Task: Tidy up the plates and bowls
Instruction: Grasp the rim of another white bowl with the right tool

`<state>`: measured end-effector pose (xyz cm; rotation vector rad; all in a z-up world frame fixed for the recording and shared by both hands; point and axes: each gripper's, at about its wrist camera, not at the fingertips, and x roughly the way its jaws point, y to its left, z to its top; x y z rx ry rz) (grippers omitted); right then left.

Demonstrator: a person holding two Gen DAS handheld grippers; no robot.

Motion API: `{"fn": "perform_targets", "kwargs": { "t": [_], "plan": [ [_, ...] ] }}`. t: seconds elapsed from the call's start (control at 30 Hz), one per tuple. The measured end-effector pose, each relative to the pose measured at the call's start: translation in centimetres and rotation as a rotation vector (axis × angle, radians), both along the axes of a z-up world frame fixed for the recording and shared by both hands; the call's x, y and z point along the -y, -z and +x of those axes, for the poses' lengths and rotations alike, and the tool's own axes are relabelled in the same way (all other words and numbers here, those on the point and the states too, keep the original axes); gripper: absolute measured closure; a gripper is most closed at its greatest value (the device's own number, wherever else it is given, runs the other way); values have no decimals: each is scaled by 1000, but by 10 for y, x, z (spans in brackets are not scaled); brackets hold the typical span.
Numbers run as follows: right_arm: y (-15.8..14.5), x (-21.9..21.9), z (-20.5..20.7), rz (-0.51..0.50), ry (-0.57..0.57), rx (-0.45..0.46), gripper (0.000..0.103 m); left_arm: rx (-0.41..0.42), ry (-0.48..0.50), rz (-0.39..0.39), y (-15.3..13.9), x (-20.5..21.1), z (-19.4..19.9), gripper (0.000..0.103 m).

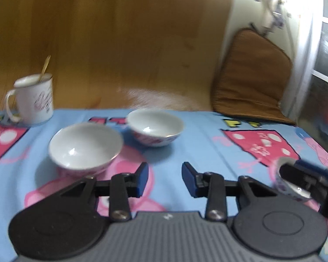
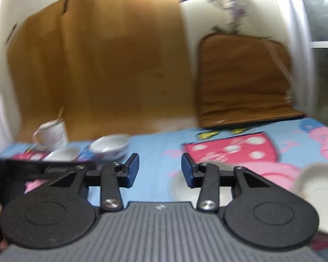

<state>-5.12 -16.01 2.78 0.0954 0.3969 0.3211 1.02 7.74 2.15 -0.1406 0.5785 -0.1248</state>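
From the left wrist camera, the left gripper (image 1: 165, 180) hangs over the counter with the blue and pink cartoon cloth (image 1: 199, 139), its jaws standing wide apart with nothing between them. Just ahead and to its left sits a white china bowl with a pink patterned outside (image 1: 85, 148); a 2nd white bowl of the same kind (image 1: 155, 127) stands close behind it, the 2 apparently just apart. A white mug with a spoon handle sticking out (image 1: 31, 102) stands at the far left edge. At the right edge the right gripper (image 1: 306, 179) reaches in over a small white patterned bowl (image 1: 284, 185); blur hides whether they touch. A brown cushion (image 1: 249, 76) leans against the wall.

From the right wrist camera, the right gripper's jaws are also wide open and empty. The same 2 bowls and mug sit blurred at far left, a white plate (image 2: 181, 187) lies under the jaws, and another white bowl (image 2: 319, 194) sits at the right edge.
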Motion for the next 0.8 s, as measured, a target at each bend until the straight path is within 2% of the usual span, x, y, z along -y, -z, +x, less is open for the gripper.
{"fn": "perform_targets", "kwargs": {
  "t": [0.1,0.2,0.37,0.5,0.63,0.67,0.7,0.8],
  "plan": [
    [3,-12,19,22,-54,-86,65,1,-19,-11,5,-5,3,70],
    [-3,-17,53,103,-78,-197,71,9,-32,-31,5,-10,2,70],
    [-5,-39,111,167,-47,-313,72,-11,-76,-77,7,-26,1,69],
    [8,-58,156,208,16,-429,72,-15,-96,-121,6,-36,2,71],
    [22,-63,182,223,55,-512,73,-22,-96,-133,6,-37,4,71],
    [24,-65,187,231,48,-532,80,-22,-96,-136,6,-38,4,71],
    [25,-66,189,231,35,-544,94,-22,-97,-140,6,-38,4,71],
    [18,-68,181,206,11,-534,97,-19,-98,-157,5,-40,4,71]
  ]
}}
